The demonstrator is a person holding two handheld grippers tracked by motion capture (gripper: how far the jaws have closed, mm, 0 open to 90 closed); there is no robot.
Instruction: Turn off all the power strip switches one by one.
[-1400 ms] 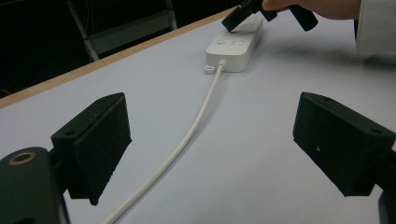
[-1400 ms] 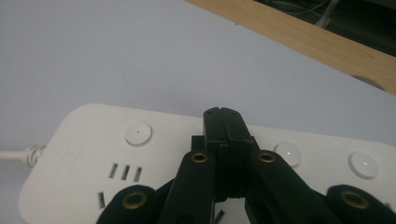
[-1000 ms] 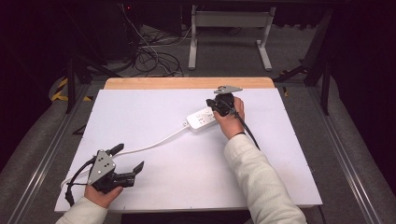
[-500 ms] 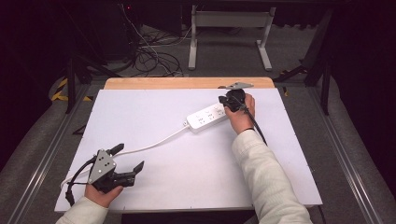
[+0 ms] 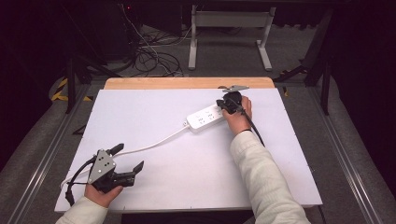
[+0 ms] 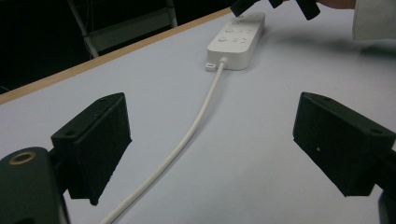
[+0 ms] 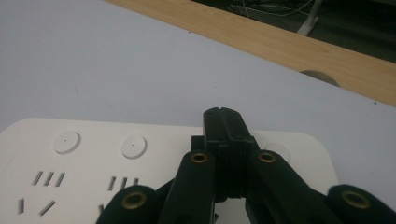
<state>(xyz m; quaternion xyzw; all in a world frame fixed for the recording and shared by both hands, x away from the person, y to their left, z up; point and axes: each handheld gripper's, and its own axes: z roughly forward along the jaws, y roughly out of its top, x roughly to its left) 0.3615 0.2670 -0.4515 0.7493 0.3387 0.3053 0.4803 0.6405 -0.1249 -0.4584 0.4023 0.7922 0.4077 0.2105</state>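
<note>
A white power strip (image 5: 204, 118) lies on the white table top (image 5: 154, 107), right of the middle; its white cable (image 5: 154, 142) runs toward the near left. My right gripper (image 5: 223, 103) is shut, with nothing between its jaws. Its tips hover just over the strip's right end, close to a round button (image 7: 275, 151). In the right gripper view the closed tips (image 7: 224, 116) point across the strip (image 7: 93, 154). My left gripper (image 5: 127, 157) rests at the near left, open and holding nothing. In its own view the cable (image 6: 187, 140) runs between the spread jaws toward the strip (image 6: 237, 39).
A wooden strip (image 5: 187, 83) edges the table's far side, with a round cut-out (image 7: 317, 77) in it. Beyond it are a stand's white legs (image 5: 229, 28) and loose cables (image 5: 154, 56) on the floor. Metal rails (image 5: 46, 154) run along both sides.
My right hand has shifted slightly right and sunk a little over the strip's right end. The left gripper has stayed where it was.
</note>
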